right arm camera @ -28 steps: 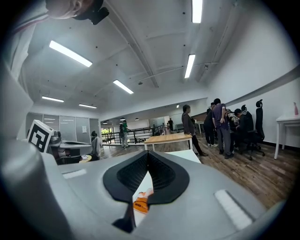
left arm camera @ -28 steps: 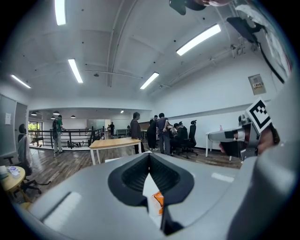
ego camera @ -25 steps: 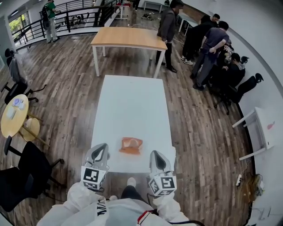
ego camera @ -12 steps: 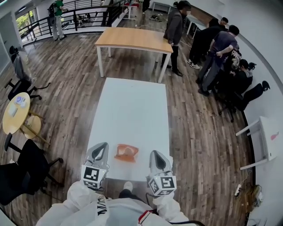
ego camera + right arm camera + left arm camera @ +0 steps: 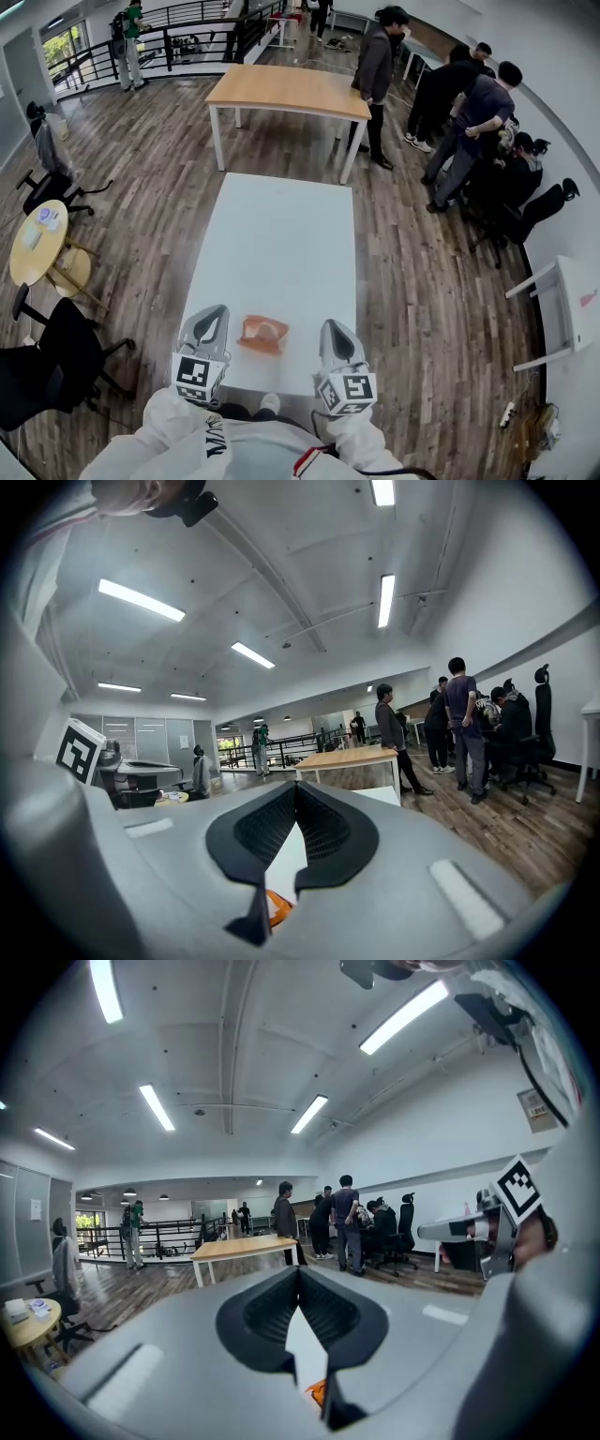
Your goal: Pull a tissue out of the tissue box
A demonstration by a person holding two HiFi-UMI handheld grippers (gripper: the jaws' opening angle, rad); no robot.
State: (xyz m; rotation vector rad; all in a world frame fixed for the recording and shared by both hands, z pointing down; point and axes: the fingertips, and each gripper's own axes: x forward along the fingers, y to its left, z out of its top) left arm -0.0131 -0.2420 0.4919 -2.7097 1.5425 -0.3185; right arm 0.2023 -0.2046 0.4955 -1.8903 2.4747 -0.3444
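Note:
An orange tissue pack [image 5: 262, 333] with a white tissue showing at its opening lies near the front edge of the long white table [image 5: 281, 234]. My left gripper [image 5: 217, 311] is just to its left and my right gripper [image 5: 331, 326] just to its right, both pointing forward over the table's near end. Neither touches the pack. In the left gripper view the jaws of the left gripper [image 5: 299, 1270] meet with nothing between them, and the pack [image 5: 317, 1393] peeks below. The right gripper [image 5: 296, 788] is shut and empty too, with the pack [image 5: 275, 905] low between its jaws.
A wooden table [image 5: 286, 89] stands beyond the white one. Several people [image 5: 469, 112] stand and sit at the right. A round yellow table [image 5: 36, 239] and a black chair [image 5: 66, 356] are at the left, and a small white table [image 5: 572, 300] at the right.
Both grippers and the view have advanced toward the table. The orange pack, earlier ahead of the gripper tips, now lies between the two grippers. Both stay shut.

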